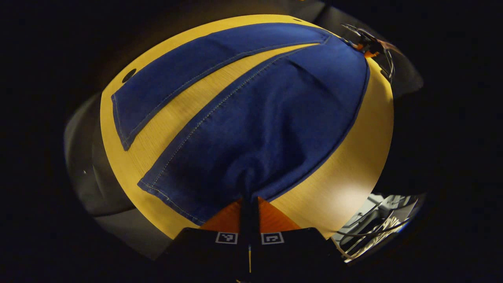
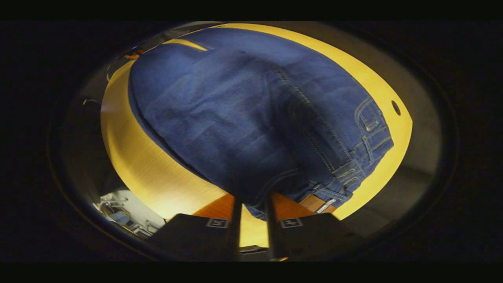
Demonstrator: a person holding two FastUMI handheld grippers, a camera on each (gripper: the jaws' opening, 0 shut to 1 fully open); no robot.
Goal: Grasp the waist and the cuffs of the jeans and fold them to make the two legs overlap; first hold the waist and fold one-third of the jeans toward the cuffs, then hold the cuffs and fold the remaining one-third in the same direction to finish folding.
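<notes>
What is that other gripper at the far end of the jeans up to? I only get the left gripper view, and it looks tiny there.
Observer: In the right gripper view, the right gripper has the jeans' waistband between its fingers. I cannot tell whether it is pinching yet.
Operator: Is there anything on that waistband I should know about?
Observer: Yes, a brown patch is sewn on just beside that gripper.
Operator: And higher up the cloth?
Observer: A double-stitched seam runs from the waistband away across the denim.
</notes>
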